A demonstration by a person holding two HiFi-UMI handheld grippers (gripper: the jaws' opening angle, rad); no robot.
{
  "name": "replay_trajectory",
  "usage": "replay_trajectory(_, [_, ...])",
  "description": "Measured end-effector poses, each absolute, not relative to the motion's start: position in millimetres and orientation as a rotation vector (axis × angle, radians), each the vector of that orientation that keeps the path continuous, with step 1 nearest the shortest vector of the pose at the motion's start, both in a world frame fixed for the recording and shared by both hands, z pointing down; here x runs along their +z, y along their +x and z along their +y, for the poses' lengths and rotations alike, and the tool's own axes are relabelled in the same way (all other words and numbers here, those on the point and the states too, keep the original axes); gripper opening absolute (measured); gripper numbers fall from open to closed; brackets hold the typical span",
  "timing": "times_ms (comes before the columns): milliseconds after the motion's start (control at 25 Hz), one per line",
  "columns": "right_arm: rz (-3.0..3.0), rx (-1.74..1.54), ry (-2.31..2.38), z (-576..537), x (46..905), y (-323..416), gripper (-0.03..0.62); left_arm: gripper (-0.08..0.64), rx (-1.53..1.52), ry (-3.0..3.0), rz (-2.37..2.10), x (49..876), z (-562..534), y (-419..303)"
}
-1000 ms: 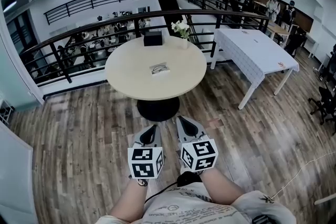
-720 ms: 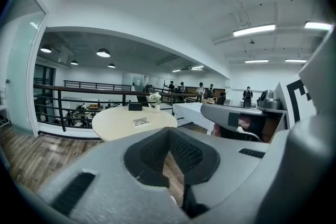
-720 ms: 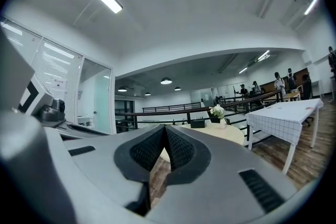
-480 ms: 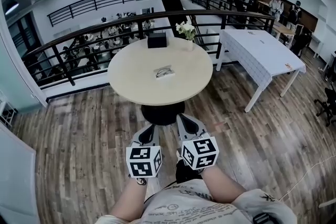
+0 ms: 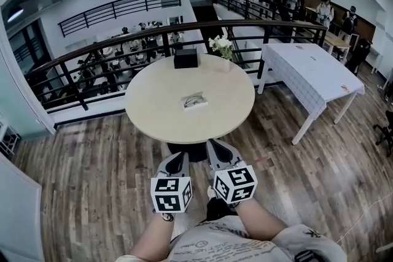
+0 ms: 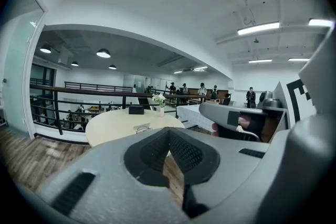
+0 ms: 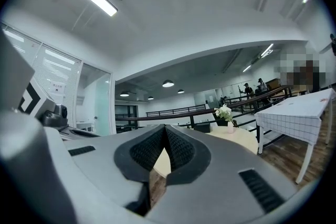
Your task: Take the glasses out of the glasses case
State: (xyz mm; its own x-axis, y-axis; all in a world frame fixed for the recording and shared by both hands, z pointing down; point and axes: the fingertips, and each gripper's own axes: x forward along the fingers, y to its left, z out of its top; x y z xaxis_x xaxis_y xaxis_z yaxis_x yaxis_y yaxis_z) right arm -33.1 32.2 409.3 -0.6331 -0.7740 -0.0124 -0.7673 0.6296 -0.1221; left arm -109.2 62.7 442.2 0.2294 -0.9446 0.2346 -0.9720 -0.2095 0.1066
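I hold my left claw [image 5: 175,161] and right claw [image 5: 218,150] low against my body. The jaws of each are closed tip to tip on nothing, since nothing is within reach. The small pale glasses case [image 5: 195,101], with dark-rimmed glasses apparently lying in it, sits near the centre of the round beige table [image 5: 153,113], well apart from both claws. I judge an approach necessary before any grasp.

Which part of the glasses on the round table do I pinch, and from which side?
Probably the bridge, from above on the near side: the glasses lie flat on the light case on the round table, too small to read finer. Left hand-held gripper and right hand-held gripper are shut, short of it.
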Motion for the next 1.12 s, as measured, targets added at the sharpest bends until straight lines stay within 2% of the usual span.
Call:
replay_trajectory(680, [2.873,-0.298,-1.21,-58,439,-54,0.015,0.012,0.239,2.24,-1.764,468,-42,-113])
replay_trajectory(920, [2.909,-0.341,-1.148,-59,432,-48,0.015,0.012,0.248,2.23,-1.788,456,-48,-100])
replay_trajectory(1120, [2.914,-0.372,-1.146,-108,428,-54,0.015,0.012,0.261,2.222,-1.796,448,-95,-108])
